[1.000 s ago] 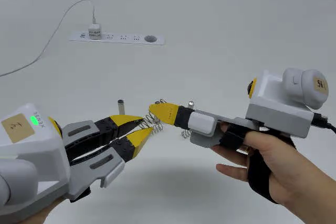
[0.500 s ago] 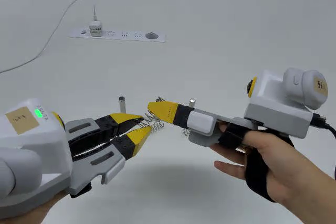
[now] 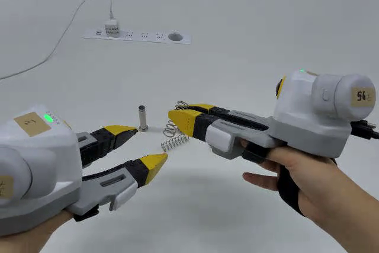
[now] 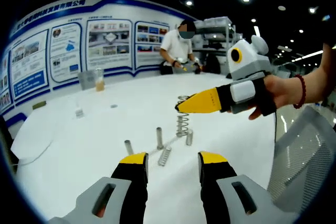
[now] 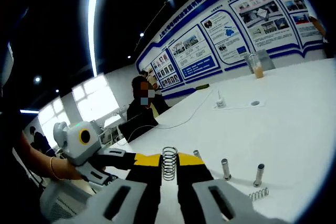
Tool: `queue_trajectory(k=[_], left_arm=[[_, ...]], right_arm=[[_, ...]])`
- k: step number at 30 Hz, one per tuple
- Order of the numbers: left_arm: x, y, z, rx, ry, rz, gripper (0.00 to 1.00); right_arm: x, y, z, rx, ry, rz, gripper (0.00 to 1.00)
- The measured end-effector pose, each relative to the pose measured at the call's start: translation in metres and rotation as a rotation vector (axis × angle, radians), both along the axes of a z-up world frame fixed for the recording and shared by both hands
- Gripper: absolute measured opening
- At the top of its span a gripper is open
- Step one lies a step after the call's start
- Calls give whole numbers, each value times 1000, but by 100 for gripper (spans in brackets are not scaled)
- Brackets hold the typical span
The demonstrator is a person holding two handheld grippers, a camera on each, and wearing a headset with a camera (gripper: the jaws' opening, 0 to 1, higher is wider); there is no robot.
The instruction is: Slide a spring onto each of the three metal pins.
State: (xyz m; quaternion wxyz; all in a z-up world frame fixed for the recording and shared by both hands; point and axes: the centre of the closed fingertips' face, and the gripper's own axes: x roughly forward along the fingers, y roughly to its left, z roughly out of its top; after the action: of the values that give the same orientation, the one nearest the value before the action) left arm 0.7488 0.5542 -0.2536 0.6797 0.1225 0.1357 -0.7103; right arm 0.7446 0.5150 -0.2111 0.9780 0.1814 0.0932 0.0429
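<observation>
While the right claw clamped a spring — left claw apart — a misaligned push could've popped it loose or tipped a pin.

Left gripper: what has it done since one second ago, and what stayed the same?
The left gripper opened, let go of the spring and drew back from it. The right gripper stays shut on that spring. The pins stand as before.
</observation>
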Motion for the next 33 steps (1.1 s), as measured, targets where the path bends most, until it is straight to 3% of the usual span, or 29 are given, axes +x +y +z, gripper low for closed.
queue_trajectory(k=[3, 10, 14, 21, 33], left_arm=[[0, 2, -1, 2, 9, 3, 44], [1, 2, -1, 1, 3, -3, 54], [2, 2, -4, 10, -4, 6, 62], [2, 2, -8, 16, 17, 10, 69], [0, 4, -12, 23, 27, 1, 83]], right_arm=[[5, -1, -1, -81, 2, 4, 11], [18, -3, -3, -174, -19, -3, 11], [23, -5, -6, -193, -25, -3, 11], [32, -13, -13, -265, -19, -23, 11], [53, -17, -20, -312, -8, -32, 11]])
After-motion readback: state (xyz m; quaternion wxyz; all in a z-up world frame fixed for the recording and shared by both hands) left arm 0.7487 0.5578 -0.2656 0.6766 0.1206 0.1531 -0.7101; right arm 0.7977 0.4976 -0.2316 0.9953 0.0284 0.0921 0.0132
